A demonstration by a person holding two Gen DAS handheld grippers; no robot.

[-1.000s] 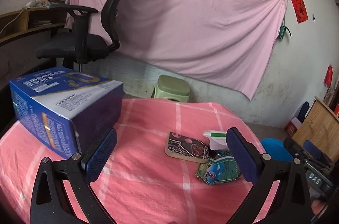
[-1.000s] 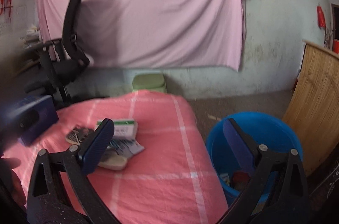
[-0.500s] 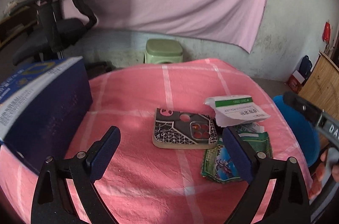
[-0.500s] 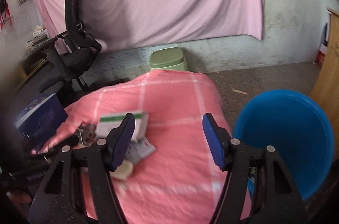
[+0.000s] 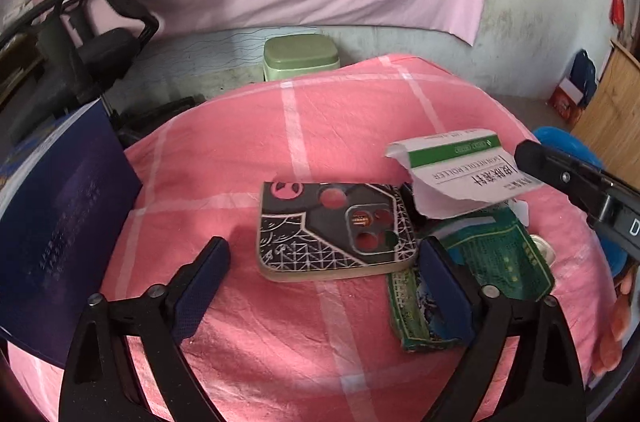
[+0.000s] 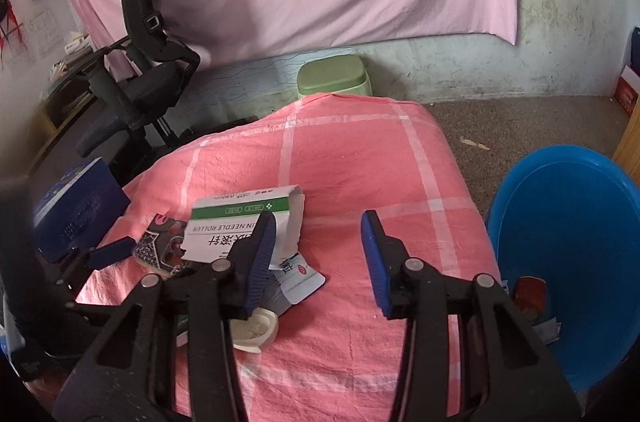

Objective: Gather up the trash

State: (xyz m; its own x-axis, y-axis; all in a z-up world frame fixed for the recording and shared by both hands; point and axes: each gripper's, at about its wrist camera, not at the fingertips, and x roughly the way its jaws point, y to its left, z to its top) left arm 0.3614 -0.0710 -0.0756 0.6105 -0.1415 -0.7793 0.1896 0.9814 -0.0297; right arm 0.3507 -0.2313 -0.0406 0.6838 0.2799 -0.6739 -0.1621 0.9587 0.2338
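Observation:
A black patterned phone case [image 5: 336, 230] lies on the pink checked cloth [image 5: 280, 334]. My left gripper [image 5: 324, 286] is open and empty, its fingers either side of the case's near end, just above it. A torn white-and-green carton [image 5: 452, 174] and a green wrapper [image 5: 488, 262] lie to the right. In the right wrist view the carton [image 6: 240, 222], a small packet [image 6: 300, 274] and a white lid [image 6: 256, 334] lie left of my right gripper [image 6: 320, 262], which is open and empty. The blue bin [image 6: 568, 254] stands on the floor at right.
A dark blue box [image 5: 48, 230] stands at the table's left edge. A black office chair [image 6: 136, 70] and a green stool [image 6: 332, 78] stand behind the table. A wooden panel [image 5: 612, 94] is at the far right. The bin holds some trash [image 6: 528, 298].
My left gripper has moved forward and down over the phone case. My right gripper has swung left from the bin towards the carton and its jaws have narrowed a little.

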